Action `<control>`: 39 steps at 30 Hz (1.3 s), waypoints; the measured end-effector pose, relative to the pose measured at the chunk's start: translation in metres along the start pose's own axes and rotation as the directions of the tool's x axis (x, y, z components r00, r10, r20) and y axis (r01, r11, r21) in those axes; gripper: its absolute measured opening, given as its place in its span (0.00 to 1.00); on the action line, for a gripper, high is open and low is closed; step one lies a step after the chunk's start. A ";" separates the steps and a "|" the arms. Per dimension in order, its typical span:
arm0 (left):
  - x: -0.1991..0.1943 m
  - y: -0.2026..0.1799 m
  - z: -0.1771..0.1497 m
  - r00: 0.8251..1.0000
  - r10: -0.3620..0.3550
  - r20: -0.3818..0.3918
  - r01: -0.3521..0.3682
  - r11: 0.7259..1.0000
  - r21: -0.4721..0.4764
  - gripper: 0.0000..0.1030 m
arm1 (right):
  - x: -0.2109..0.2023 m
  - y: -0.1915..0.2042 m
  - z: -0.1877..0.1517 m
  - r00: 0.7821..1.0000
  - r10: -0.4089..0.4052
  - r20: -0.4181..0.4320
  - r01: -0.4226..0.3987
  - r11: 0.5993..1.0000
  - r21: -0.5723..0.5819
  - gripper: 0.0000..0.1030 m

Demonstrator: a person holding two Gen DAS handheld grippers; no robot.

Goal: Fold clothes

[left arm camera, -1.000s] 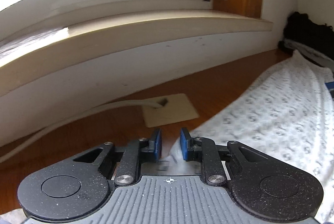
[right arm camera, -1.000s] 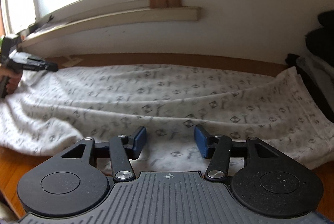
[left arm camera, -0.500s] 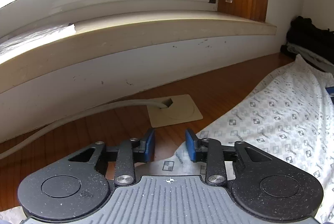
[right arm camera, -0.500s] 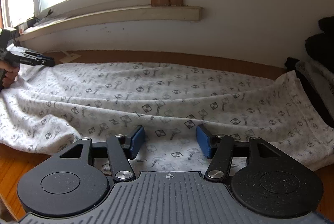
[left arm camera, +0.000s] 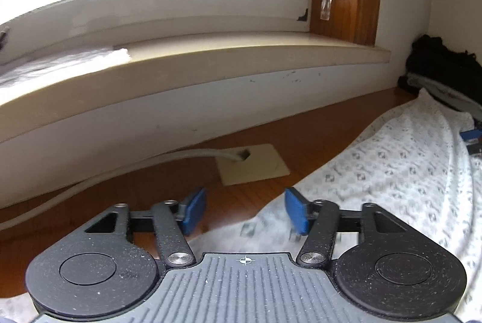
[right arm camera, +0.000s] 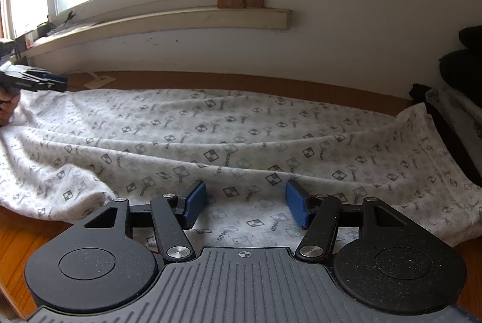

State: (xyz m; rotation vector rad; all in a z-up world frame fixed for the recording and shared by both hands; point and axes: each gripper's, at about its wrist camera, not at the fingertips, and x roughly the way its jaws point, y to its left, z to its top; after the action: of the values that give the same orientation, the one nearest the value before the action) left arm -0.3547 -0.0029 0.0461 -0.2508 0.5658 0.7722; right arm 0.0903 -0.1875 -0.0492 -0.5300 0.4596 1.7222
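While lying lengthwise along the wall, patterned garment [right arm camera: 229, 139] reading "GOOD"; left gripper [left arm camera: 245, 210] jaws just opening, right gripper [right arm camera: 245, 204] parted, both gripping nothing.

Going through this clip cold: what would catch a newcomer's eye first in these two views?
First, the white patterned garment, spread in wrinkles across the wooden table below the window sill. Next, the right gripper hangs open over its near edge, while the left gripper, whose jaws have just been opening, stands open at the garment's far left end. A dark clothes pile sits at the right.
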 end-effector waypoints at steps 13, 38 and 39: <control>-0.001 0.012 -0.007 0.996 0.047 -0.072 -0.046 0.999 0.026 0.03 | -0.001 0.000 -0.001 1.000 0.003 0.001 -0.003 1.000 -0.008 0.57; -0.119 0.068 -0.071 0.943 0.299 -0.142 -0.302 0.953 0.002 0.51 | -0.003 0.141 0.039 0.962 0.254 0.096 -0.227 0.946 -0.230 0.57; -0.120 0.073 -0.074 0.947 0.289 -0.139 -0.295 0.955 -0.022 0.52 | 0.004 0.161 0.044 0.953 0.294 0.078 -0.267 0.931 -0.250 0.57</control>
State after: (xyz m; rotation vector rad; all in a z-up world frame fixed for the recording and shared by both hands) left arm -0.5050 -0.0534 0.0519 -0.2623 0.7249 1.0613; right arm -0.0723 -0.1926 -0.0126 -0.5514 0.2568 2.0882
